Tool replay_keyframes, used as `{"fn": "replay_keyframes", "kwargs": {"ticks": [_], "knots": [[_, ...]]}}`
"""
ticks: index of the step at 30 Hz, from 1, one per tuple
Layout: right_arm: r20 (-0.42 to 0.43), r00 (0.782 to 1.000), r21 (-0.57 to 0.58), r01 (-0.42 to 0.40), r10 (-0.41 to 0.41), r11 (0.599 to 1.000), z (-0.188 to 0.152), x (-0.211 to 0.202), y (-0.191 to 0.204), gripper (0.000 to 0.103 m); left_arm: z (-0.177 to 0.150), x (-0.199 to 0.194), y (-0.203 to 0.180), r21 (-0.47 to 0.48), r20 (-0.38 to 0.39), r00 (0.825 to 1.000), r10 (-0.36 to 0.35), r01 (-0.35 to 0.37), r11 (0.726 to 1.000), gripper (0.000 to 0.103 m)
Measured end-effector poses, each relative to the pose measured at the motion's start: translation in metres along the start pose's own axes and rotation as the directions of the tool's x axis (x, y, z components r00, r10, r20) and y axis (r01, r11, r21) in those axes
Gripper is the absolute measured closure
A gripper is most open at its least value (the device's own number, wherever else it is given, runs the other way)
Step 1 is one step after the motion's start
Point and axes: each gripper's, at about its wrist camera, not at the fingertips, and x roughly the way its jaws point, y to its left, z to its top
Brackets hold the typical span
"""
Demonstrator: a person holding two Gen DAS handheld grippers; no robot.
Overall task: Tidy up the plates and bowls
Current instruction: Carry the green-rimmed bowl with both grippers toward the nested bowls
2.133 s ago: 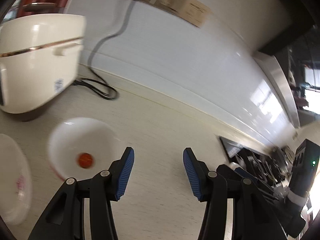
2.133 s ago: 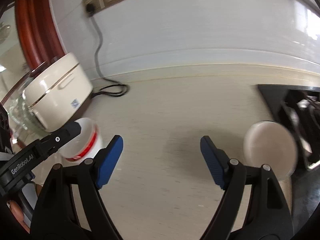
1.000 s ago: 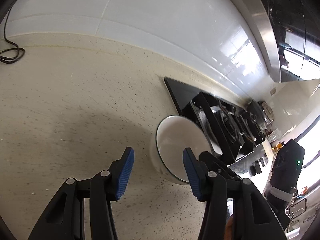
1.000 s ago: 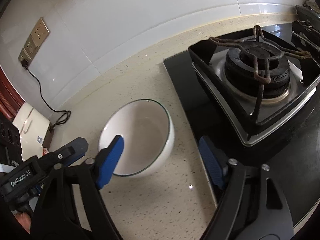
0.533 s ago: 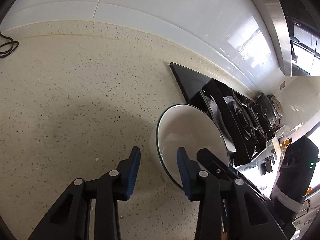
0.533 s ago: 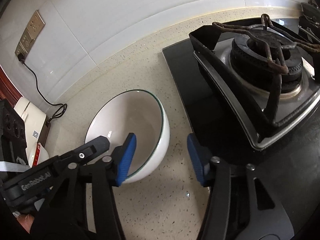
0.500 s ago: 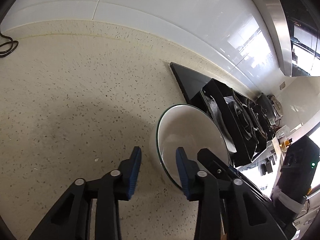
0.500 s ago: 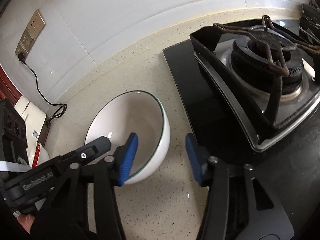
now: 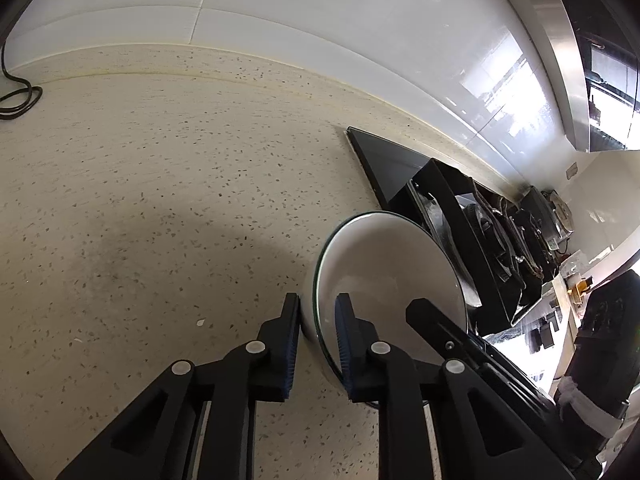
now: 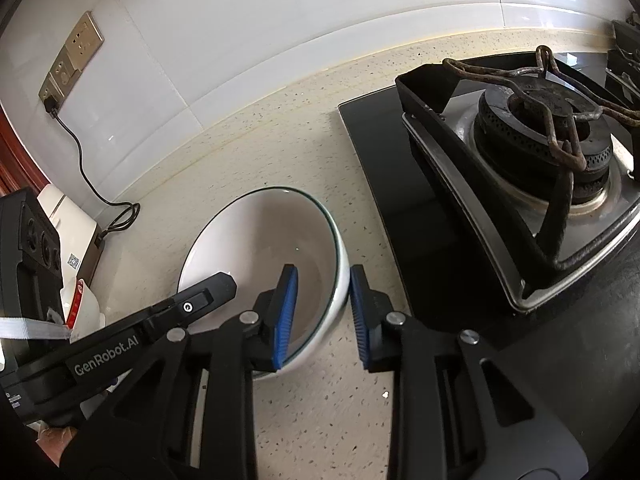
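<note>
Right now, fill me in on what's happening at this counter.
A person with a gripper in each hand is taking hold of one white bowl with a thin green rim, standing on the speckled countertop beside the gas stove. The left gripper and right gripper each straddle the rim on opposite sides, one finger inside, one outside. Both have just been closing. The bowl is not yet lifted.

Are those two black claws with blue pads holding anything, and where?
Both straddle the rim of the white green-edged ceramic bowl, one pad inside, one outside: left gripper on one side, right gripper opposite. Jaws have just been closing; whether the pads press is unclear.
</note>
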Motion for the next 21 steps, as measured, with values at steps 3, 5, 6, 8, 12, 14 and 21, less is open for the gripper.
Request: {"fn": "replay_keyframes", "kwargs": {"ticks": [3, 5, 6, 8, 12, 14, 21], "knots": [[0.0, 1.0, -0.001, 0.004, -0.004, 1.0, -0.001, -0.002, 0.002, 0.073, -0.002, -0.003, 0.002, -0.009, -0.003, 1.0, 0.0, 0.0, 1.0, 0.088], [-0.002, 1.0, -0.001, 0.0, 0.0, 1.0, -0.002, -0.003, 0.004, 0.073, -0.003, -0.007, 0.006, -0.013, -0.001, 1.0, 0.0, 0.0, 1.0, 0.089], [-0.003, 1.0, -0.001, -0.002, 0.002, 1.0, -0.003, -0.003, 0.005, 0.073, -0.003, -0.009, 0.008, -0.015, 0.002, 1.0, -0.001, 0.001, 1.0, 0.089], [-0.006, 1.0, -0.006, -0.005, 0.005, 1.0, -0.004, -0.002, 0.01, 0.073, -0.004, -0.013, 0.011, -0.02, 0.007, 1.0, 0.0, 0.0, 1.0, 0.089], [-0.004, 1.0, -0.024, -0.008, 0.008, 1.0, -0.005, -0.003, 0.022, 0.073, -0.005, -0.022, 0.019, -0.031, 0.017, 1.0, -0.001, 0.001, 1.0, 0.089], [-0.002, 1.0, -0.032, -0.013, 0.013, 0.999, -0.005, -0.001, 0.031, 0.073, -0.005, -0.027, 0.024, -0.037, 0.025, 1.0, -0.003, 0.004, 0.999, 0.089], [0.0, 1.0, -0.067, -0.03, 0.03, 0.997, -0.007, -0.002, 0.057, 0.073, -0.005, -0.05, 0.041, -0.06, 0.06, 0.998, -0.001, 0.005, 0.998, 0.089]]}}
